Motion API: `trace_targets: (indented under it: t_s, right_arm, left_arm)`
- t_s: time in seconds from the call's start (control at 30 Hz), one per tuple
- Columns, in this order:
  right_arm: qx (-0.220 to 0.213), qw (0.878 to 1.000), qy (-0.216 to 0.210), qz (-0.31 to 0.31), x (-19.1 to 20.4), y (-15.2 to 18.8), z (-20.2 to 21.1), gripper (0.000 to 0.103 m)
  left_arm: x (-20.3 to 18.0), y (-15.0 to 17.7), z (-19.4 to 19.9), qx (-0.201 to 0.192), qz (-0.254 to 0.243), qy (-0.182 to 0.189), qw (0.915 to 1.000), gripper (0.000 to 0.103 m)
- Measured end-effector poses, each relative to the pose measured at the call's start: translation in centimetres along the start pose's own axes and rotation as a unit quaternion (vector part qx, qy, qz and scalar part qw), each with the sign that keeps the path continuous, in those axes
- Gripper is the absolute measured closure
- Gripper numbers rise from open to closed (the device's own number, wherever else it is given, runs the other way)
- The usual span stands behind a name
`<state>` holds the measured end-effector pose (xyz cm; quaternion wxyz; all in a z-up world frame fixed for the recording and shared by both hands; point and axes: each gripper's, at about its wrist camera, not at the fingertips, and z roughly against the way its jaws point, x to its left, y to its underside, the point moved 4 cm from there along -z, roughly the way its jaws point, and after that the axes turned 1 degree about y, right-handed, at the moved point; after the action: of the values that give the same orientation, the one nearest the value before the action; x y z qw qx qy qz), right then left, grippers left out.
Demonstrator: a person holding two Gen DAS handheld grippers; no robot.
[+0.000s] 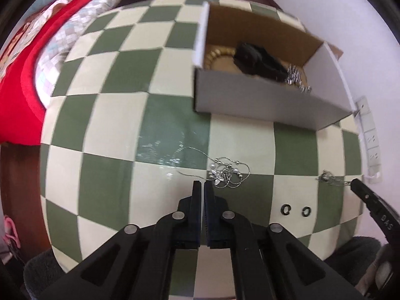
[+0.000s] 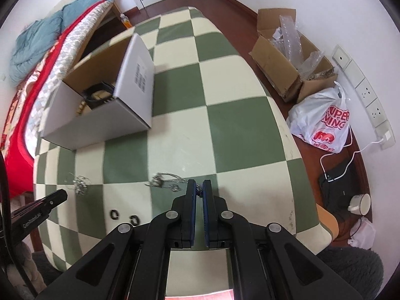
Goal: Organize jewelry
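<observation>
**Ana:** Two black rings (image 1: 286, 209) lie nearest on the checkered table (image 1: 112, 80), loose and untouched. Just past them are the chains.

**Ben:** Which tool has what?

**Ana:** The right gripper (image 2: 199, 187) has its jaws nearly together with a bit of silver chain (image 2: 165, 181) pinched between the tips; the rest trails leftward on the cloth. The left gripper (image 1: 202, 187) has its pads almost touching and, as far as I can tell, nothing between them. It sits just beside the tangled silver necklace (image 1: 227, 175), with its pearl-like beads.

**Ben:** How will those handle?

**Ana:** Light, limp and slippery, I'd judge. A fine chain sags from any pinch point and snags on itself, so a grip on the knotted clump or a bead should hold better than one on a single strand.

**Ben:** And the poses?

**Ana:** Both tools point forward and low over the table, side by side, each tip close to its own chain.

**Ben:** Farther on?

**Ana:** The open cardboard box (image 1: 262, 105) stands well apart beyond them, already holding a gold bead strand (image 1: 217, 55) and a black item (image 1: 257, 60) I can't identify.
</observation>
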<state>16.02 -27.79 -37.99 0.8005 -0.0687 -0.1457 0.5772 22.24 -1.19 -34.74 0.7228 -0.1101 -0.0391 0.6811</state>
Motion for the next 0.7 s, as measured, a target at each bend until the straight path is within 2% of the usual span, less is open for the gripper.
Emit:
trace_targets:
  t_s: [0.2,0.27,0.33,0.37,0.43,0.47,0.5,0.57,0.7]
  right_arm:
    - [-0.023,0.999,-0.023,-0.004,0.9,-0.9,2.3,0.098]
    - [-0.025,0.999,-0.031,-0.005,1.3,-1.1,2.8,0.098]
    - [-0.022,0.999,-0.036,-0.008,1.3,-1.2,2.6,0.098]
    - [-0.019,0.999,-0.036,-0.009,1.3,-1.2,2.4,0.098]
    - [-0.010,0.999,-0.036,-0.015,1.2,-1.0,1.7,0.098]
    - [-0.005,0.999,-0.036,-0.017,1.0,-0.8,1.3,0.098]
    - [0.001,0.999,-0.035,-0.021,0.9,-0.7,0.8,0.098]
    - [0.007,0.999,-0.033,-0.026,0.5,-0.4,0.1,0.098]
    - [0.016,0.999,-0.029,-0.034,-0.1,-0.3,-0.6,0.098]
  left_arm:
    - [2.0,-0.7,3.9,-0.030,0.024,0.021,0.9990,0.103]
    - [2.6,-1.0,4.3,-0.028,0.042,0.053,0.9973,0.101]
    - [3.1,-1.4,3.2,-0.015,0.073,0.064,0.9952,0.098]
    - [3.2,-1.6,2.4,-0.004,0.086,0.066,0.9941,0.095]
    - [2.4,-1.6,0.7,0.017,0.103,0.074,0.9918,0.080]
    - [2.0,-1.7,-0.2,0.028,0.105,0.070,0.9916,0.063]
    - [1.7,-1.5,-0.7,0.032,0.104,0.068,0.9917,0.054]
    - [0.8,-1.6,-1.6,0.035,0.096,0.066,0.9925,0.054]
    - [-1.4,-1.7,-3.4,0.046,0.044,0.010,0.9979,0.054]
